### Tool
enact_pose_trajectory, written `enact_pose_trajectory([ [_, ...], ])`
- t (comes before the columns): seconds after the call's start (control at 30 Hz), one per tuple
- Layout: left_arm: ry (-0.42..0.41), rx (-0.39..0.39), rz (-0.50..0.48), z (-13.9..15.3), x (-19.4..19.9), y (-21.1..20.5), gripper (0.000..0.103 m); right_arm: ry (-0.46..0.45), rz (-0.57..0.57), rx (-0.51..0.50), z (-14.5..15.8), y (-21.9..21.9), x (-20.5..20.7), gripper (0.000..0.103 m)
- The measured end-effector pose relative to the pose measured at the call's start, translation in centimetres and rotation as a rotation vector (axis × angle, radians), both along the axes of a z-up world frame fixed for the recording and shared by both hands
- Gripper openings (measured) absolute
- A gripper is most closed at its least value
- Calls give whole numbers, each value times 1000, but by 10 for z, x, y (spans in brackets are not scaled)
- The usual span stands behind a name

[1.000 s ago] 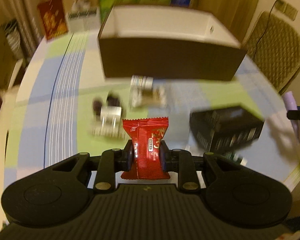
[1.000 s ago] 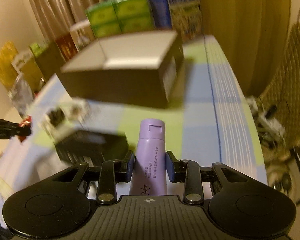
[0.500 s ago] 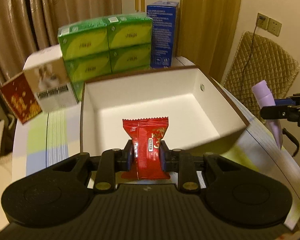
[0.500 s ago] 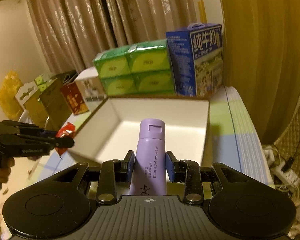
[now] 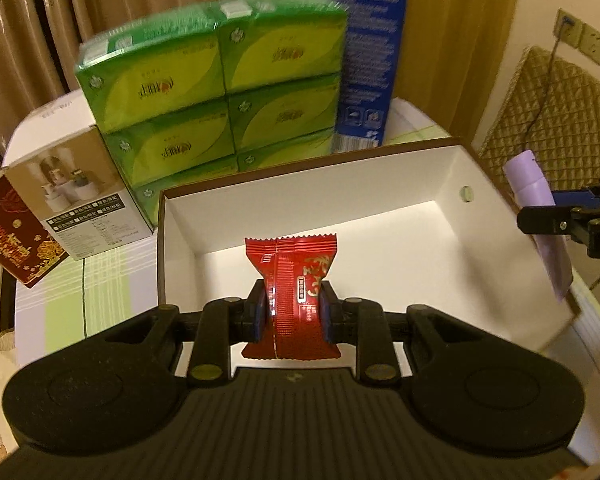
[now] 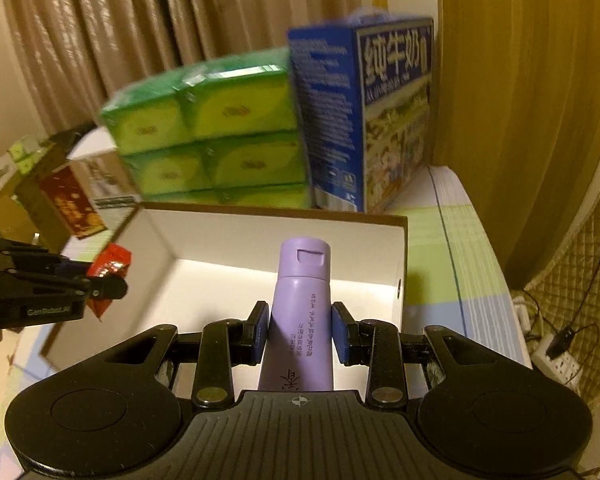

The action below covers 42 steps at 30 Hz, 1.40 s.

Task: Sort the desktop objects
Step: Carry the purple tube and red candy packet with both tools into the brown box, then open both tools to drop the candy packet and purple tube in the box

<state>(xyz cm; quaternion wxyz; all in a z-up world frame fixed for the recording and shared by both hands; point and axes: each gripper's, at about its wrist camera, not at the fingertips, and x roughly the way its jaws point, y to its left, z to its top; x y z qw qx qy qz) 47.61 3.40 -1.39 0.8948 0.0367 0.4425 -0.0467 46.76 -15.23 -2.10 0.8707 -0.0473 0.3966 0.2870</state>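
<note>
My left gripper (image 5: 292, 312) is shut on a red snack packet (image 5: 291, 276) and holds it over the near edge of an open white-lined box (image 5: 300, 196). My right gripper (image 6: 299, 334) is shut on a purple tube (image 6: 302, 304), cap pointing forward, over the same box (image 6: 276, 220). The right gripper and purple tube show at the right of the left wrist view (image 5: 540, 216). The left gripper with the red packet shows at the left of the right wrist view (image 6: 108, 272). The box interior looks empty.
Behind the box stand stacked green tissue packs (image 5: 216, 92), a blue milk carton (image 5: 364, 64), a white product box (image 5: 80, 200) and a dark red box (image 5: 16, 240). Curtains hang behind. A quilted chair (image 5: 548, 120) stands right of the checked tablecloth (image 5: 100, 280).
Both grippers have risen from the table's front and moved forward over the open box, each still holding its object. The loose items on the table have dropped out of view.
</note>
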Motion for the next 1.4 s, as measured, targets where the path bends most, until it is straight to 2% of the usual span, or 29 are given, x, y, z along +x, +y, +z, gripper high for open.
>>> enact_pose_trajectory([
  [0.17,55,11,24,-29,28,3,22,34,-13,-69,-23,12,29,30],
  [0.33,77,22,30,-52,53,2,22,58,-28,-125,-43,21,52,31],
  [0.7,106,112,6,-82,91,-5,22,39,-15,-212,-59,32,71,31],
  [1.07,94,186,-30,-93,99,-8,25,39,-6,-219,-65,32,76,31],
  [1.13,81,184,-32,-90,99,-8,33,39,-5,-217,-65,32,78,31],
  [1.3,73,167,-31,-85,99,-7,34,39,2,-218,-65,33,79,31],
  [1.4,64,165,-27,-82,98,-6,38,26,4,-223,-67,35,79,31],
])
